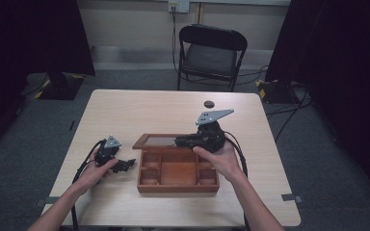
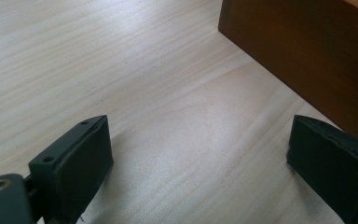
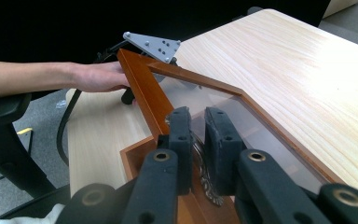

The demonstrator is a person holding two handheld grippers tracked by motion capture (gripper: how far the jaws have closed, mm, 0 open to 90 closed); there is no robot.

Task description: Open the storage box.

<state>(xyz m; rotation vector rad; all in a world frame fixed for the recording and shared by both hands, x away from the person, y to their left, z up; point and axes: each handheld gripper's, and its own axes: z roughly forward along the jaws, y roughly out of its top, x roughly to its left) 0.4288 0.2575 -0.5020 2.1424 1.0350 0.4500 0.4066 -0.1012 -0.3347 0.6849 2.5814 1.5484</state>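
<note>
Fingers (image 3: 219, 140) of your right gripper (image 3: 198, 135) are pinched on the small metal clasp (image 3: 204, 173) at the edge of the glass-paned lid (image 3: 223, 105), which stands part-raised over the wooden box (image 1: 178, 185). Box sits mid-surface (image 1: 125, 108). Your left gripper (image 2: 200, 154) rests at the box's 9 o'clock, fingers (image 2: 81, 154) spread wide, nothing between them, just beside the box wall (image 2: 307, 51). Small dark disc (image 1: 208, 103) lies at 12 o'clock, well apart.

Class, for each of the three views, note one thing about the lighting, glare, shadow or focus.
High view: the table is evenly lit, the room's sides fall into darkness. Left gripper view: a soft sheen on the tabletop, and the near left claw is blurred. Right gripper view: the glass lid looks hazy with pale reflection, the background black.
</note>
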